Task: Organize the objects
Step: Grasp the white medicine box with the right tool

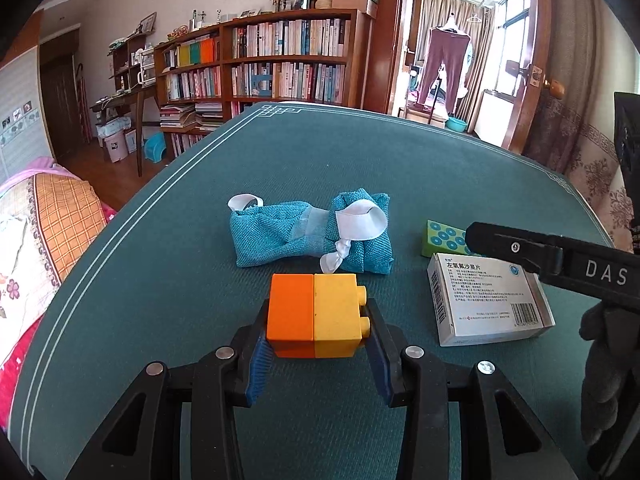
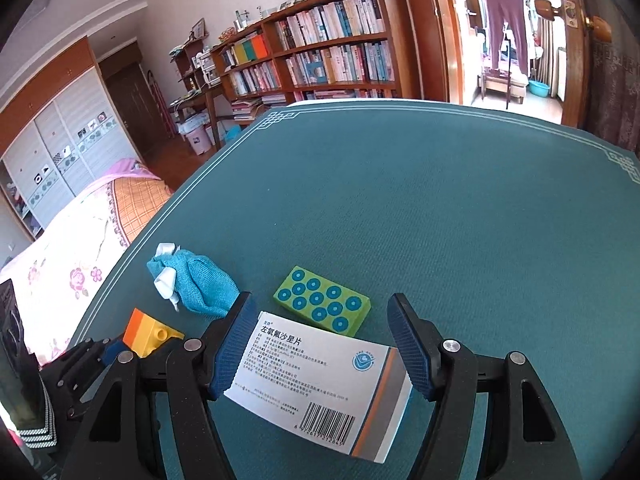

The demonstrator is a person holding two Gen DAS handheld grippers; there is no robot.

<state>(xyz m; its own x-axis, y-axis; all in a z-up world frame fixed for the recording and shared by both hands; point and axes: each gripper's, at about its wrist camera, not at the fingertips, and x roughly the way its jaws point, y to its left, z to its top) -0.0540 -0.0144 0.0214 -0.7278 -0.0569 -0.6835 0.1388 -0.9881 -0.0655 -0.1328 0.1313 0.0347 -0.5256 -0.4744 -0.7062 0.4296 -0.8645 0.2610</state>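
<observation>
Left hand-held gripper (image 1: 318,342) clenched on rigid toy blocks (image 1: 316,314); right hand-held gripper (image 2: 322,344) released over light, crushable medicine box (image 2: 320,384), best pinched across long edges.

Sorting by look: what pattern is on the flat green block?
Blue circles on the lime-green block; right wrist view shows it best.

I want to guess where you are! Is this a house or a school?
Most likely a house, a bedroom or study. There is a bed with a flowery quilt, a big bookshelf full of books, and clothes hanging to dry by the window.
</observation>
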